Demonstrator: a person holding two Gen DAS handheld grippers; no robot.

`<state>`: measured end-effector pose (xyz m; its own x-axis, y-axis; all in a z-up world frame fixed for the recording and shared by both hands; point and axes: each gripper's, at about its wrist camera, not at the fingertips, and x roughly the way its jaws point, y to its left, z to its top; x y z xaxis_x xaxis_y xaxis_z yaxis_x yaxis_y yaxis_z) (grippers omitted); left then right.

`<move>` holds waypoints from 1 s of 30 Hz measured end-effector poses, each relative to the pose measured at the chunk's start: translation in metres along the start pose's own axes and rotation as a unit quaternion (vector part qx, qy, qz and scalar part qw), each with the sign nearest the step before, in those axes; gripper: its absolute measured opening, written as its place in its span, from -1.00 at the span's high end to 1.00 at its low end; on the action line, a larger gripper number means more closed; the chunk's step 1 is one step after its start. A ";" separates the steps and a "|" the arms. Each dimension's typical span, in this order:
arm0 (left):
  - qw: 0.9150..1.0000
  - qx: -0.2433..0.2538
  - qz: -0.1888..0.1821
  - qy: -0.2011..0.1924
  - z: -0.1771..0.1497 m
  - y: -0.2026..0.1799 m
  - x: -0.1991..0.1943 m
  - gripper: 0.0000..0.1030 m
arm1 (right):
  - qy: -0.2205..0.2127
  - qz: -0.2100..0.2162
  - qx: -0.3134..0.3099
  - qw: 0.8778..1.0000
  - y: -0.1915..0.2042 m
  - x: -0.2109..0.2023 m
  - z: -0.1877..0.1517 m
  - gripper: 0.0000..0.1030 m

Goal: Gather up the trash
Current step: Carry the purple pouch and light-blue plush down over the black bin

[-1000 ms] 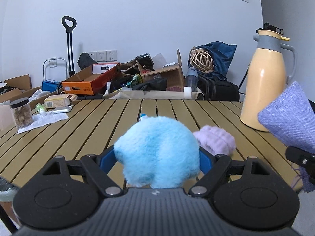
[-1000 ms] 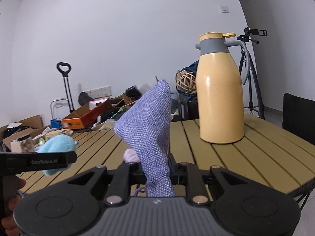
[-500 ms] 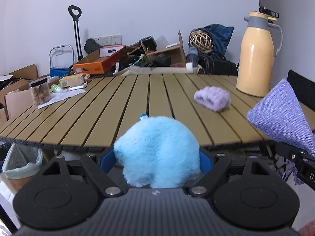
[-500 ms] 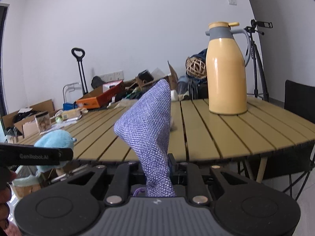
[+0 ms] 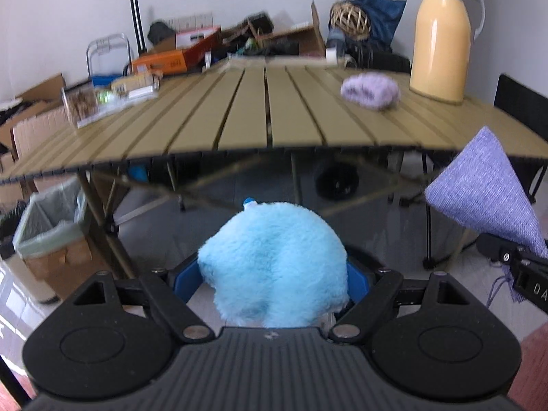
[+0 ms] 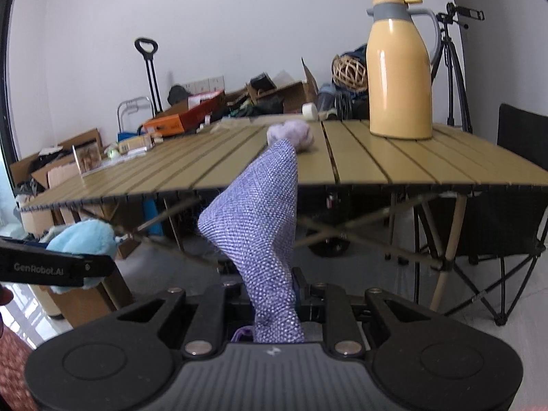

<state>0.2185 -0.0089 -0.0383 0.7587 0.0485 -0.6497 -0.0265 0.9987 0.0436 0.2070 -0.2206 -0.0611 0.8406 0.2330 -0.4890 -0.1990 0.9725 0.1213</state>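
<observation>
My left gripper (image 5: 274,274) is shut on a fluffy light-blue plush ball (image 5: 274,267), its blue pads pressed against both sides. That ball (image 6: 80,241) shows at the left of the right wrist view too. My right gripper (image 6: 274,291) is shut on a purple woven cloth (image 6: 260,226) that stands up between its fingers; the cloth (image 5: 486,191) appears at the right of the left wrist view. Both grippers hang in front of and below the edge of the slatted table (image 5: 260,120). A lined trash bin (image 5: 48,219) stands on the floor at the left, under the table's corner.
On the table lie a fuzzy lilac ball (image 5: 371,89), a yellow thermos jug (image 5: 440,34), and a jar (image 5: 79,104) with packets at the left. Boxes and bags crowd the far wall. A black folding chair (image 6: 507,226) stands at the right, with table legs ahead.
Both grippers have drawn back off the table and sunk below its edge, each keeping its load. The bin and floor have come into view.
</observation>
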 end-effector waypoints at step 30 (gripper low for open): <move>0.977 -0.045 -0.028 0.208 -0.063 0.030 0.080 -0.63 | 0.163 -0.063 0.033 0.984 -0.030 0.048 -0.067 0.66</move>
<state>0.2380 0.0255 -0.1367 0.4307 -0.0225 -0.9022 -0.0630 0.9965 -0.0550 0.2192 -0.2384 -0.1462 0.6475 0.1108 -0.7539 -0.0614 0.9937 0.0933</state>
